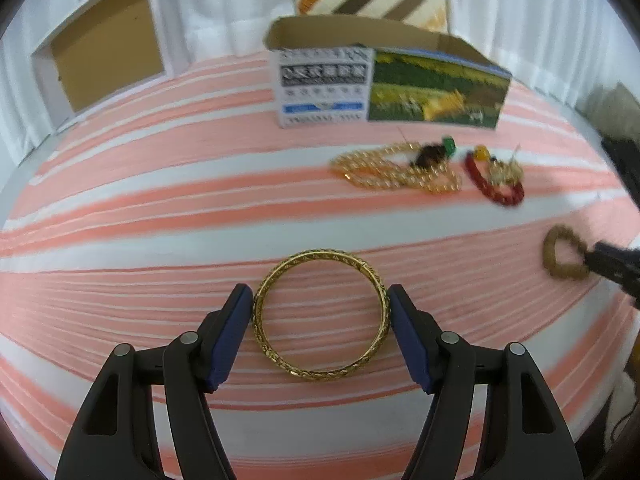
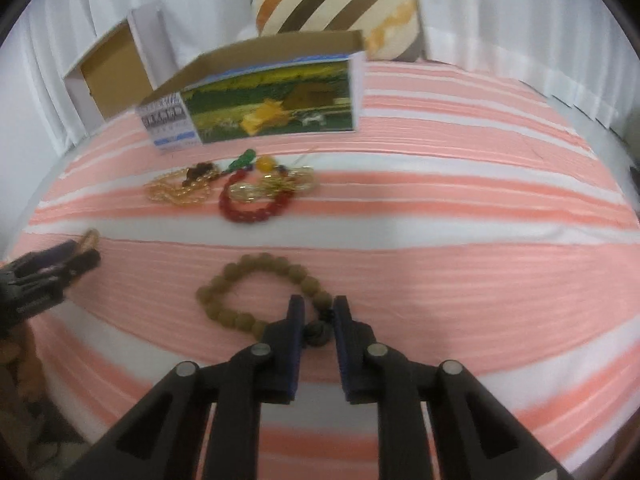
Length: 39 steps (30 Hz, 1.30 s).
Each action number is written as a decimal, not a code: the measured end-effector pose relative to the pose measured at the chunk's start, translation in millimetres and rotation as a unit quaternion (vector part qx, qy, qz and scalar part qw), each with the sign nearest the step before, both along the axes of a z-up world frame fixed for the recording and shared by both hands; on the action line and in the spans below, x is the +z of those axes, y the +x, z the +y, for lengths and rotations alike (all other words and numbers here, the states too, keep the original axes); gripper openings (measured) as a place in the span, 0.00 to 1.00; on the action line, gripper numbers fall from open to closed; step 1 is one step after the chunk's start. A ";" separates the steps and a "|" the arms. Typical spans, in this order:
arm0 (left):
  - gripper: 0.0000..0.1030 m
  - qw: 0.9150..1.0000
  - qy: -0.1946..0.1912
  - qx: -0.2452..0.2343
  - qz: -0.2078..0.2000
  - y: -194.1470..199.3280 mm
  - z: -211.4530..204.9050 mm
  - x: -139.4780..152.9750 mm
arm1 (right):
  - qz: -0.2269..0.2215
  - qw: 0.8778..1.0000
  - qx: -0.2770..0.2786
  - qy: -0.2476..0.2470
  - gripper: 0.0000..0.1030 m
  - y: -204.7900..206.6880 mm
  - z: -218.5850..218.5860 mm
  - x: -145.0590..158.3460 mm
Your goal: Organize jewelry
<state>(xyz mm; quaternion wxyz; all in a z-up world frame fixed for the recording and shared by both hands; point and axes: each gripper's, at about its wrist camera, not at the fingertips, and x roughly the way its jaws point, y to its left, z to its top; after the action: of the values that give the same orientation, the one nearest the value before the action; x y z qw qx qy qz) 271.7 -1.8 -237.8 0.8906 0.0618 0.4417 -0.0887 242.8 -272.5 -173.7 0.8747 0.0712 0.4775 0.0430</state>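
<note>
Two tongs work low over the striped bed [image 1: 120,208]: the left tongs [image 1: 320,300] stand apart, flanking a gold bangle [image 1: 321,315]; the right tongs [image 2: 319,312] stand narrowly apart around the dark knot of a brown bead bracelet [image 2: 256,292]. Bare sheet lies at 3 o'clock of the bracelet; chains [image 2: 178,190] and an open box [image 2: 256,96] lie at 12.

Two grippers worked over the striped cloth: the left gripper [image 1: 320,300] and the right gripper [image 2: 318,310]. There was one gold bangle [image 1: 320,314], one brown bead bracelet [image 2: 256,288], one red bead bracelet [image 2: 252,204], one gold chain [image 2: 176,190] (its tangle defied closer counting), two open boxes [image 2: 272,100] [image 2: 108,76], and one striped pillow [image 2: 332,0].
</note>
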 end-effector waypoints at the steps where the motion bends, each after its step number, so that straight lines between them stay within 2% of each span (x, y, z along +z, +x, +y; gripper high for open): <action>1: 0.70 1.000 0.007 -0.003 -0.007 -1.1 -2.3 1.9 | -0.008 1.000 0.004 0.016 0.57 -6.7 -6.4 2.3; 2: 0.77 1.000 0.007 -0.005 -0.008 -1.7 -2.4 3.3 | -0.022 0.999 0.006 0.029 0.62 -12.8 -11.2 5.8; 4: 0.86 1.000 0.003 -0.006 -0.004 -2.7 0.1 3.8 | -0.035 0.999 0.018 0.034 0.62 -15.3 -15.2 9.3; 7: 0.87 1.000 -0.014 -0.010 0.015 -4.8 7.4 0.4 | -0.032 0.998 0.054 0.019 0.62 -14.1 -9.4 8.0; 10: 0.96 0.999 -0.021 -0.015 0.024 -8.8 11.9 -2.1 | -0.022 0.996 0.091 0.015 0.62 -5.5 0.2 3.1; 14: 0.97 0.999 -0.023 -0.020 0.031 -10.8 15.1 -3.5 | 0.000 0.994 0.112 -0.015 0.62 7.8 13.0 -6.9; 19: 0.97 0.999 -0.005 -0.034 0.032 -3.0 1.8 -5.1 | -0.008 0.990 0.129 -0.048 0.64 10.9 28.3 -8.8; 21: 0.85 0.999 -0.010 -0.026 0.028 -1.1 1.9 -3.2 | -0.011 0.989 0.132 -0.061 0.65 11.5 32.8 -10.5; 22: 0.70 1.000 -0.011 -0.019 0.018 -1.6 3.2 -0.6 | -0.015 0.989 0.131 -0.064 0.60 10.8 33.2 -10.8; 23: 0.68 1.000 -0.016 -0.017 0.016 -1.3 4.5 0.4 | -0.022 0.990 0.126 -0.067 0.46 8.8 32.7 -10.3; 25: 0.68 1.000 -0.022 -0.013 0.015 -2.1 7.3 0.3 | -0.024 0.991 0.116 -0.064 0.23 7.1 28.0 -9.3; 29: 0.68 1.000 -0.022 -0.010 0.009 -5.8 7.5 1.7 | -0.027 0.994 0.097 -0.036 0.21 1.0 19.5 -2.8; 30: 0.68 1.000 -0.024 -0.009 0.008 -6.2 7.5 2.6 | -0.034 0.995 0.094 -0.030 0.14 -1.4 18.5 1.6; 31: 0.68 1.000 -0.025 -0.008 0.006 -7.6 7.7 4.5 | -0.038 0.995 0.091 -0.030 0.00 -3.1 18.2 5.3; 39: 0.68 1.000 -0.024 -0.008 0.003 -11.1 3.3 7.9 | -0.028 0.994 0.091 -0.043 0.04 0.1 14.9 7.2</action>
<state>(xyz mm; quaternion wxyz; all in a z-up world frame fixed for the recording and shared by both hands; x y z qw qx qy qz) 260.6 1.6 -229.9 0.8897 0.0435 0.4418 -0.1067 242.8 -257.6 -166.5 0.8825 -0.0114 0.4585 0.1044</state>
